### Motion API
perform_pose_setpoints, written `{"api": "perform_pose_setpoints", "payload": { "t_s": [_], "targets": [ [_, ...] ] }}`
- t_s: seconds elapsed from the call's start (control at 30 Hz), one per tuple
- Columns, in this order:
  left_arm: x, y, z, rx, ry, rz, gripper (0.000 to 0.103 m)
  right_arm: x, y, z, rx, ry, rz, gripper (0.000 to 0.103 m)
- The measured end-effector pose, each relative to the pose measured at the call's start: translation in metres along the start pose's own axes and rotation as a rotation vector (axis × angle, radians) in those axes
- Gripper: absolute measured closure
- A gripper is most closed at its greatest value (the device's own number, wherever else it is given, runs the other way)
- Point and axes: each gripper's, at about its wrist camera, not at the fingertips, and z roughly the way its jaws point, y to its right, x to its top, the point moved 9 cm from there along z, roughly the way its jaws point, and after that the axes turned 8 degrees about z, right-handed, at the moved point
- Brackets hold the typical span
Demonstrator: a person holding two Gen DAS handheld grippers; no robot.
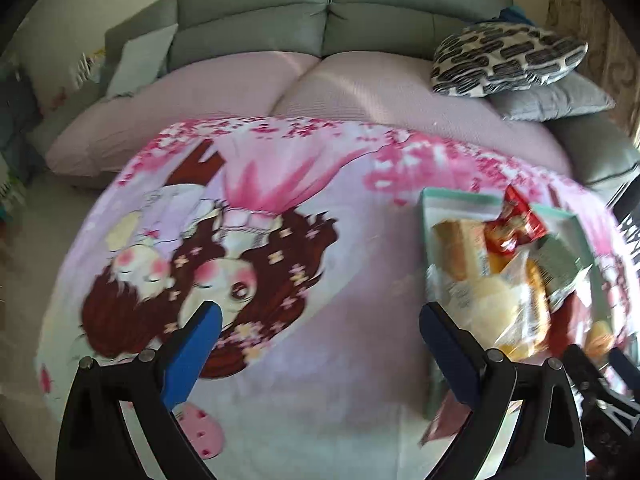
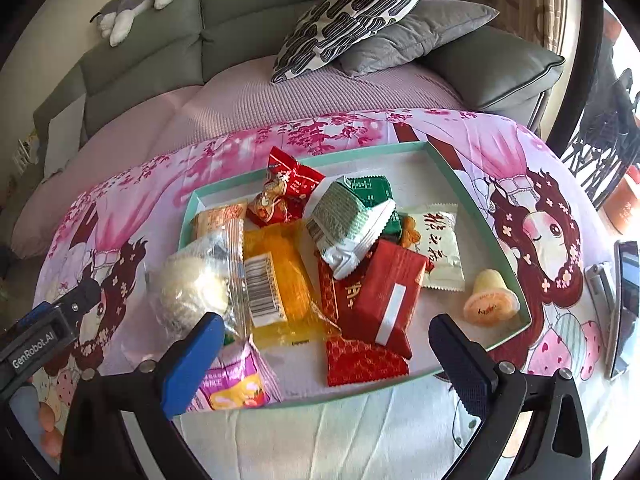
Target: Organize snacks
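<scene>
A shallow teal-rimmed tray (image 2: 472, 208) on the cartoon-print cloth holds several wrapped snacks: a red pouch (image 2: 384, 292), a green-and-white pack (image 2: 348, 216), an orange pack (image 2: 276, 280), a clear-bagged white bun (image 2: 192, 292), a red candy bag (image 2: 288, 188), a white sachet (image 2: 440, 244), a jelly cup (image 2: 490, 298) and a pink packet (image 2: 232, 380). My right gripper (image 2: 326, 344) is open and empty above the tray's near edge. My left gripper (image 1: 320, 336) is open and empty over bare cloth, left of the tray (image 1: 430, 216). The left gripper also shows in the right wrist view (image 2: 52, 328).
A grey sofa (image 2: 140, 52) with a pink cover stands behind the table, with patterned and grey cushions (image 2: 352, 12) and a plush toy (image 2: 136, 4). A phone (image 2: 626, 304) lies at the table's right edge. The cloth-covered table (image 1: 320, 400) extends left of the tray.
</scene>
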Motion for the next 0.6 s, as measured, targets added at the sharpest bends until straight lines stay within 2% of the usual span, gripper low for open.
{"api": "perform_pose_setpoints", "payload": {
  "t_s": [0.33,0.6],
  "targets": [
    [-0.057,-0.005,-0.006,0.026,-0.068,0.065,0.004,-0.035,0.004,-0.014,-0.001,-0.009,-0.027,0.000],
    [-0.066,-0.007,-0.005,0.020,-0.092,0.068,0.004,-0.038,0.000,-0.016,-0.009,0.006,-0.051,0.000]
  ]
}}
